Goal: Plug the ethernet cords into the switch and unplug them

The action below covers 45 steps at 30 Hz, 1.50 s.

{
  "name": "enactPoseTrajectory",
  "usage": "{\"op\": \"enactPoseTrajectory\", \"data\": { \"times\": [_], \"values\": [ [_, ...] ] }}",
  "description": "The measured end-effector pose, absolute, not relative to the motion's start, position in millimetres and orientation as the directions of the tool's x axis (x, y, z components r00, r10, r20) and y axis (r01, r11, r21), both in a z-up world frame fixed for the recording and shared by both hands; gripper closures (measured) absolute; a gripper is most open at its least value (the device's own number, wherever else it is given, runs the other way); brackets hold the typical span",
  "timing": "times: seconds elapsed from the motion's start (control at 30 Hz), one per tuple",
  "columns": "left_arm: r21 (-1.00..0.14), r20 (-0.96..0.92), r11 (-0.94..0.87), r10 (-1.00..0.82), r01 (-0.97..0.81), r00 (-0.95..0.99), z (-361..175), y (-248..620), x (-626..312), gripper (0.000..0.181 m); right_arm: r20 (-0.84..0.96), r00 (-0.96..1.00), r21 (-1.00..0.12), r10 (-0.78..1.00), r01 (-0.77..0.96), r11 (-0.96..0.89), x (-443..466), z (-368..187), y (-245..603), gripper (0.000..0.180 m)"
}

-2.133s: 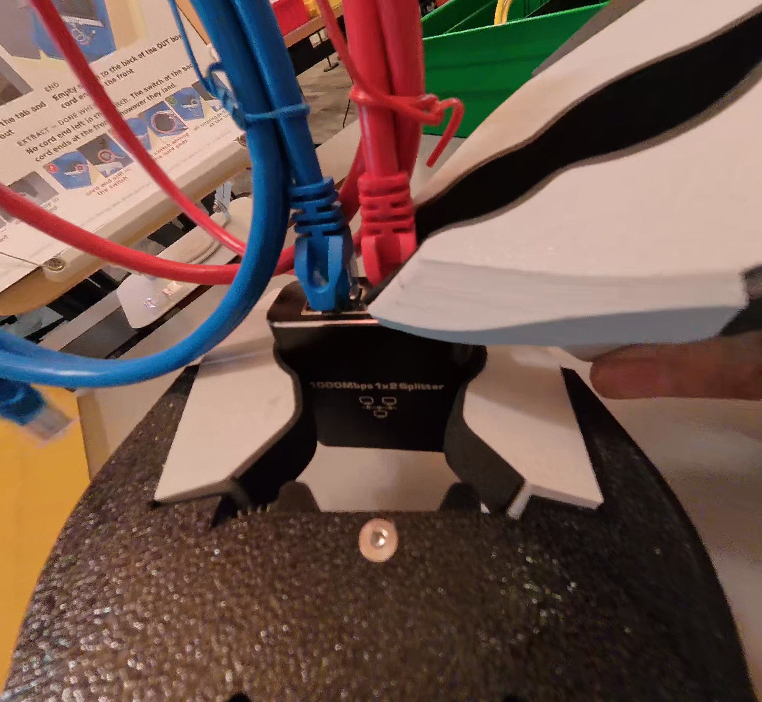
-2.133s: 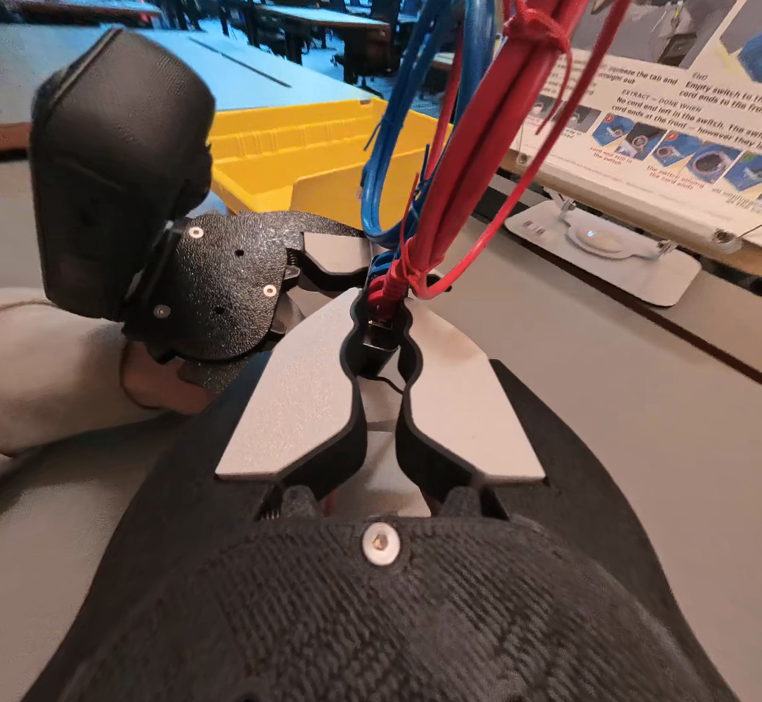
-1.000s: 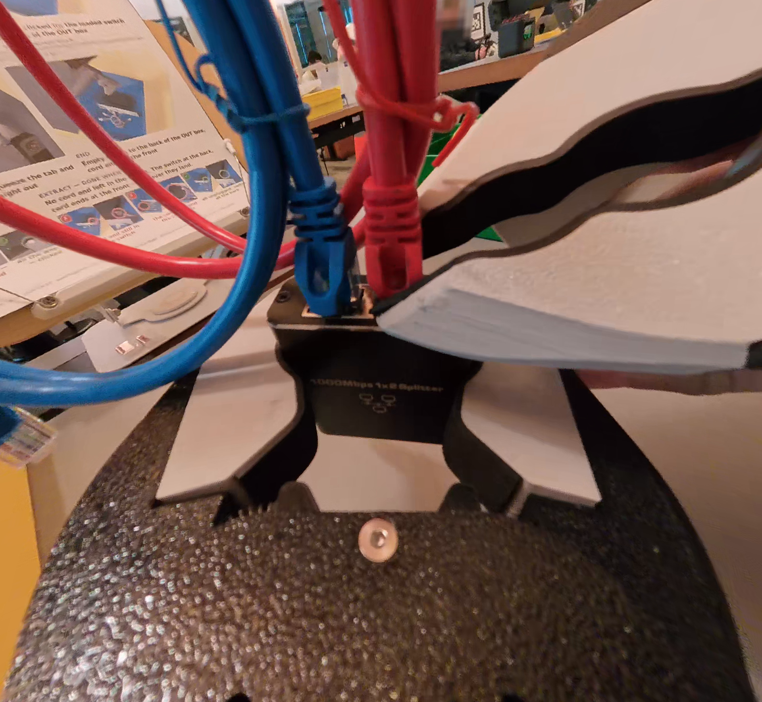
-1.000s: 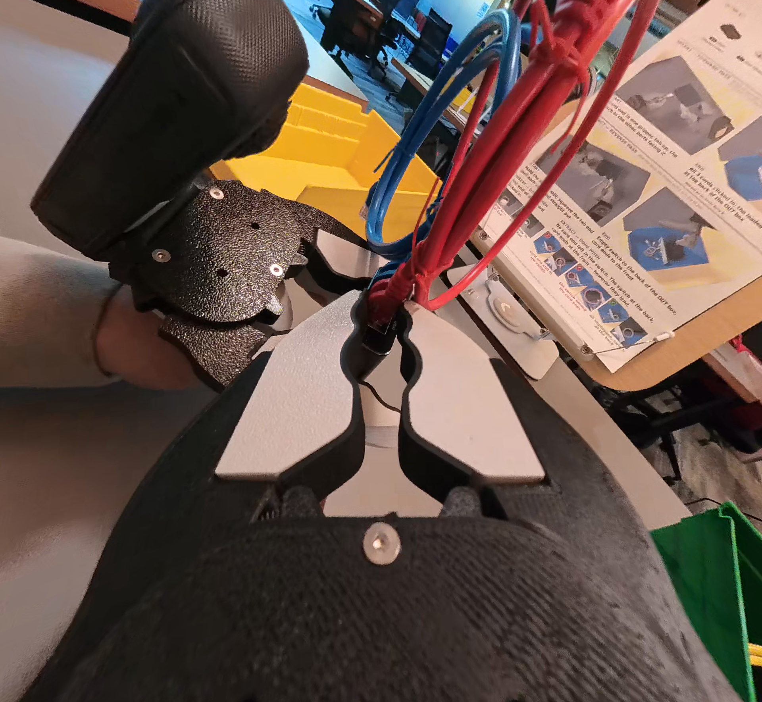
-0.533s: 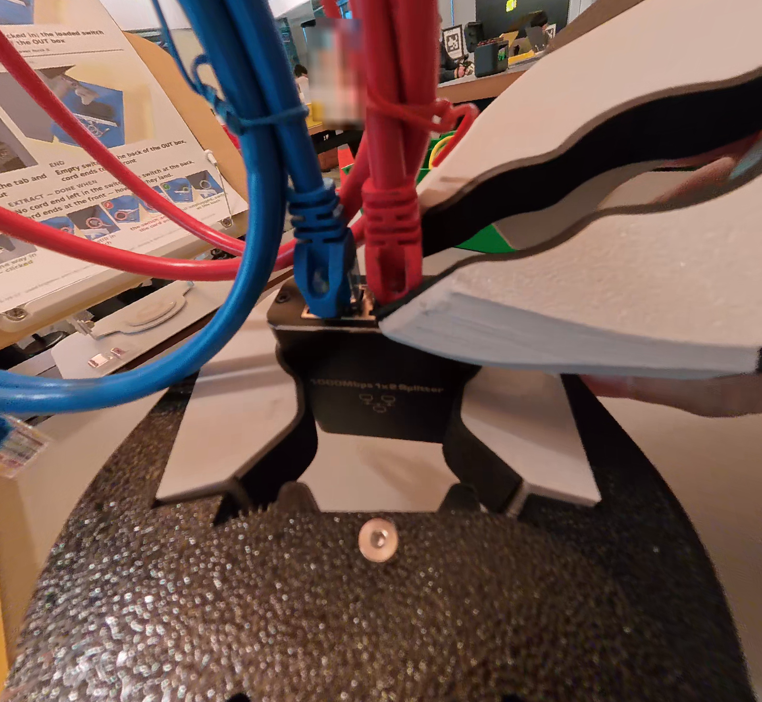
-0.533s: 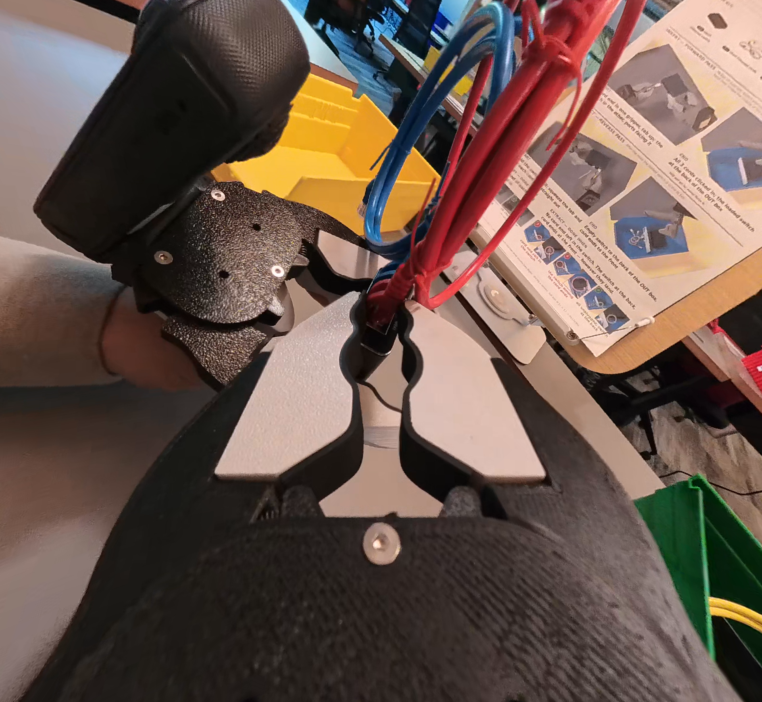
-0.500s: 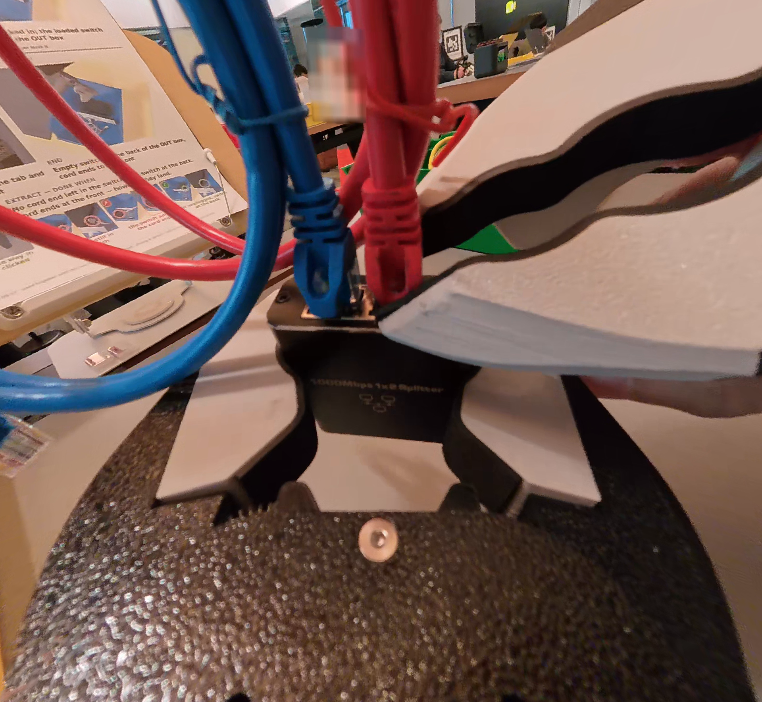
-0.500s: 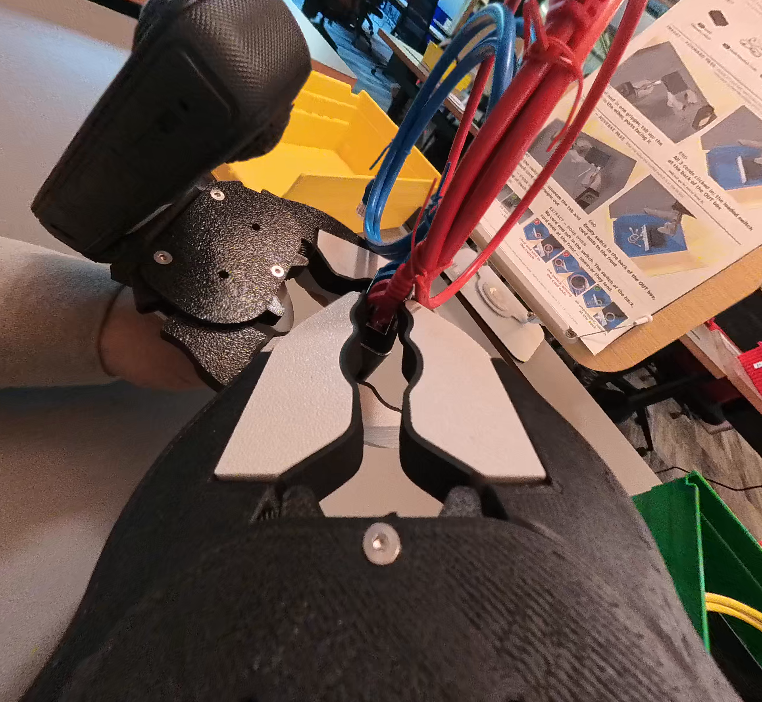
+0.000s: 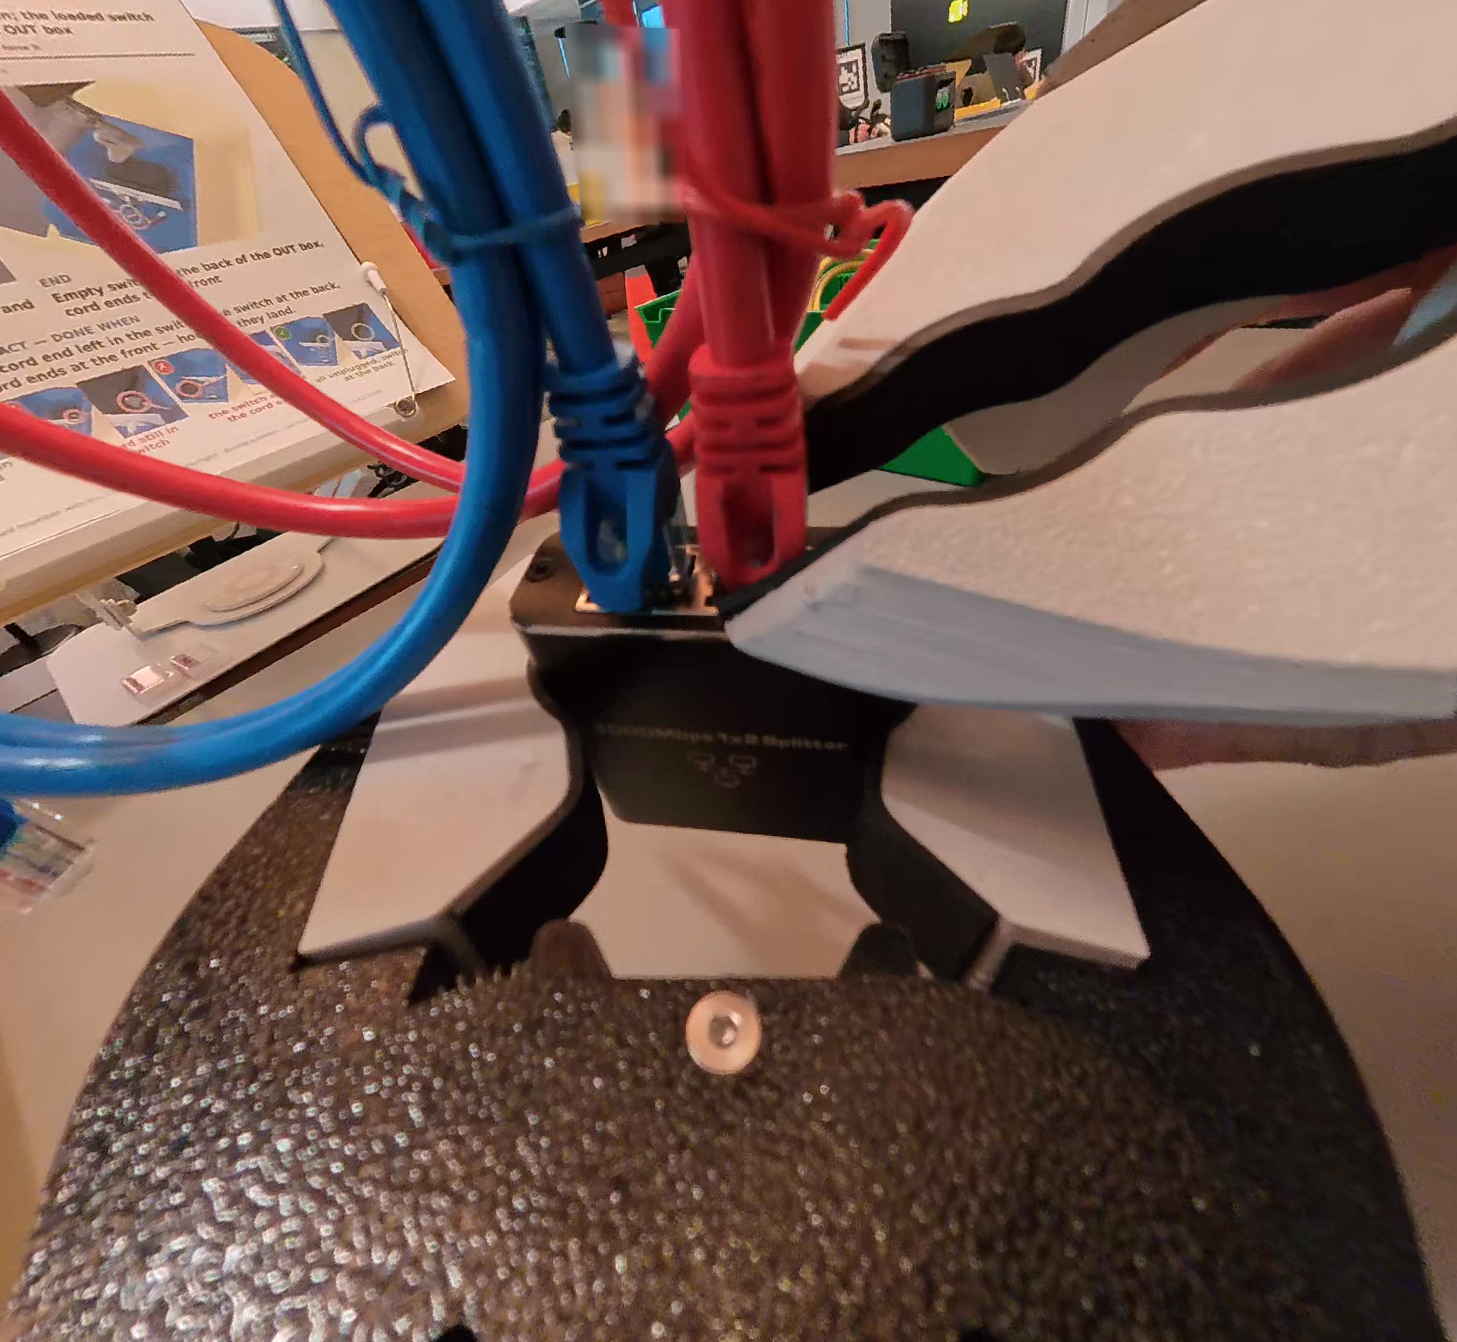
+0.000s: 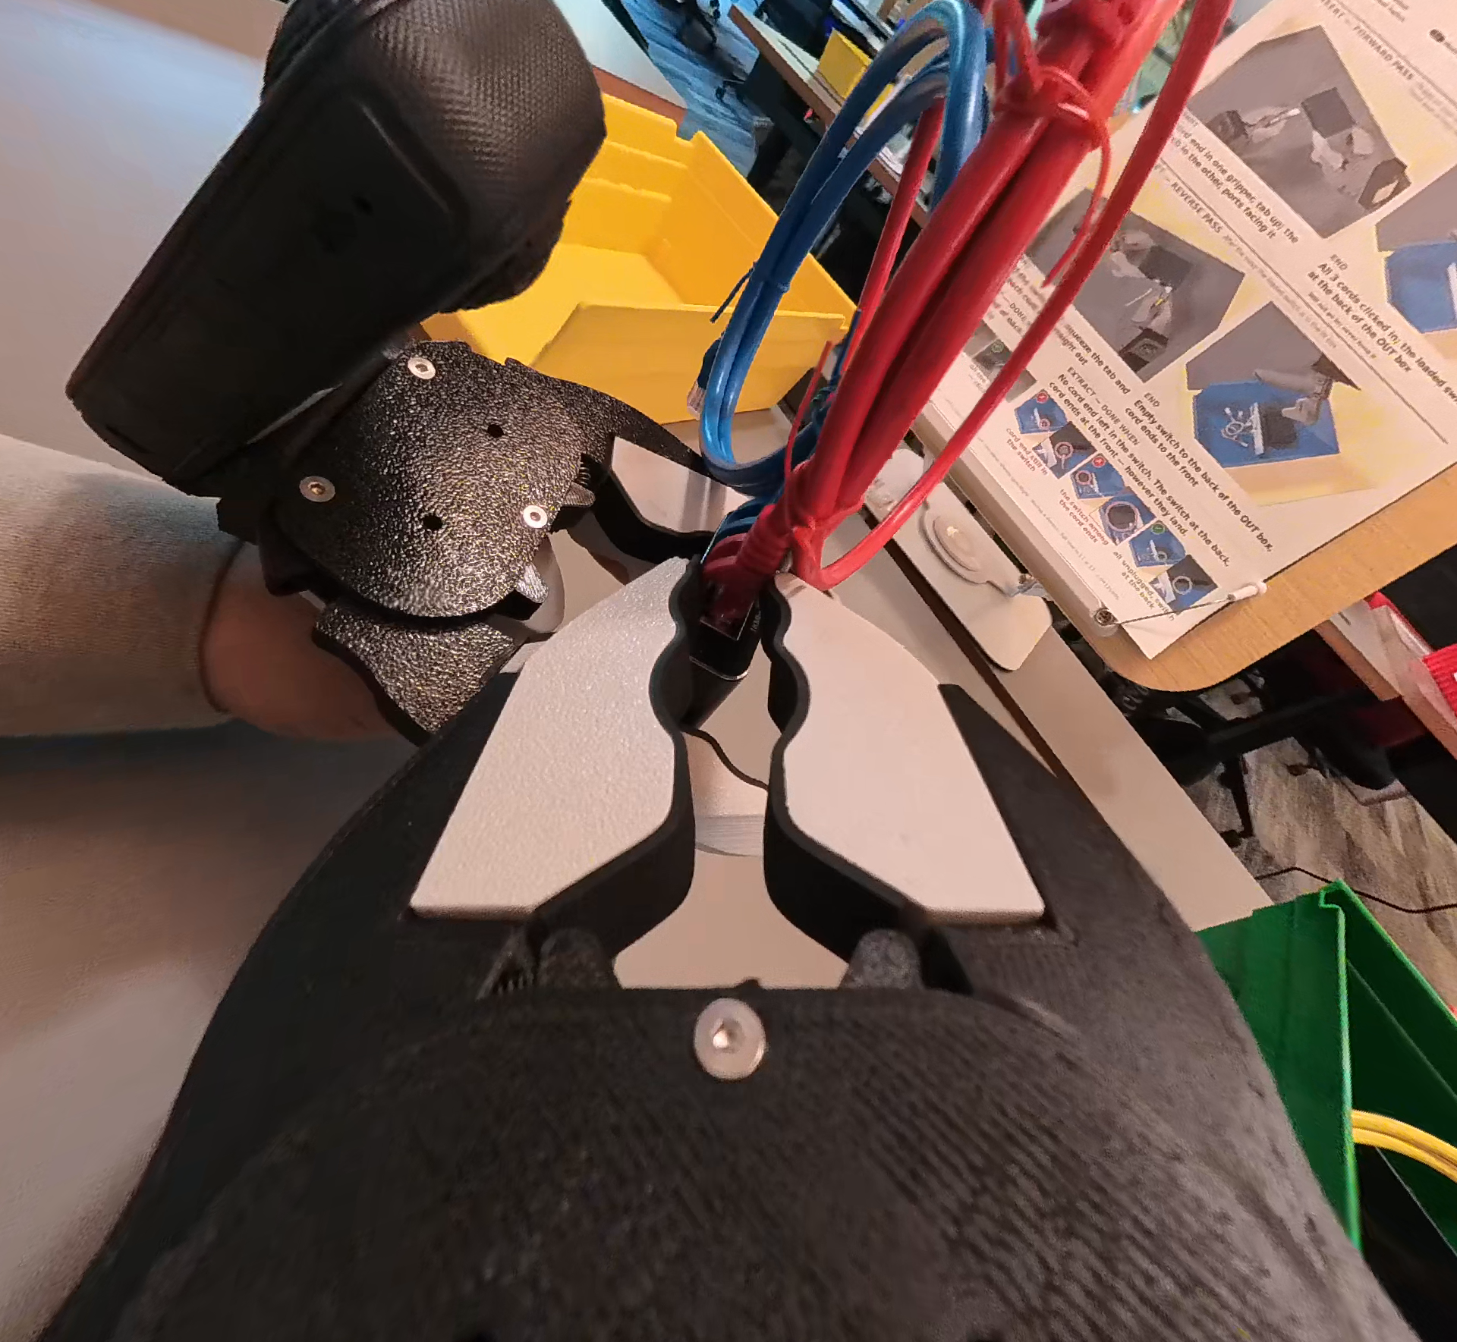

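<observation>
My left gripper (image 9: pixel 721 776) is clamped on the switch (image 9: pixel 713 721), a small black box held off the table, ports facing away from me. Blue plug (image 9: pixel 611 508) and red plug (image 9: pixel 749 476) both sit in it, side by side. My right gripper (image 10: pixel 729 626) is closed on the red plug right at the port. Switch looks light and rigid, smooth plastic, so prob slippery: grip the flat sides, w/ firm squeeze. Cords are bundled w/ ties, springy and top-heavy, they'll tug sideways. Take a plug by its hard body, tab pressed, not the soft boot or cord. Tab looks fragile; pull straight out.
</observation>
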<state>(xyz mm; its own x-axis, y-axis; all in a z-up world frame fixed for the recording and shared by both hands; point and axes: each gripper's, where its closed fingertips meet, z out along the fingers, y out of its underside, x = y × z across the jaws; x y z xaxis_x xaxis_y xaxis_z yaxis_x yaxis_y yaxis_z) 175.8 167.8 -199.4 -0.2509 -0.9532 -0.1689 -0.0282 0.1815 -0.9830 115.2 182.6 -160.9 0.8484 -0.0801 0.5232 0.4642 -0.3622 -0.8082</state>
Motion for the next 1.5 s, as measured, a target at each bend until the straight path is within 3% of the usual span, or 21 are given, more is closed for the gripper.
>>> {"op": "enactPoseTrajectory", "data": {
  "times": [0.77, 1.5],
  "values": [
    [-0.975, -0.208, 0.219, -0.954, -0.029, -0.215, -197.8, 171.3, 176.5, 0.106, 0.549, 0.832, -0.813, -0.083, 0.508, -0.284, 116.2, -160.0, 181.0, 0.166],
    [-0.979, -0.159, 0.185, -0.955, -0.084, -0.252, -206.0, 172.4, 178.5, 0.106, 0.662, 0.749, -0.697, 0.04, 0.634, -0.335, 122.4, -163.9, 183.9, 0.166]
  ]
}}
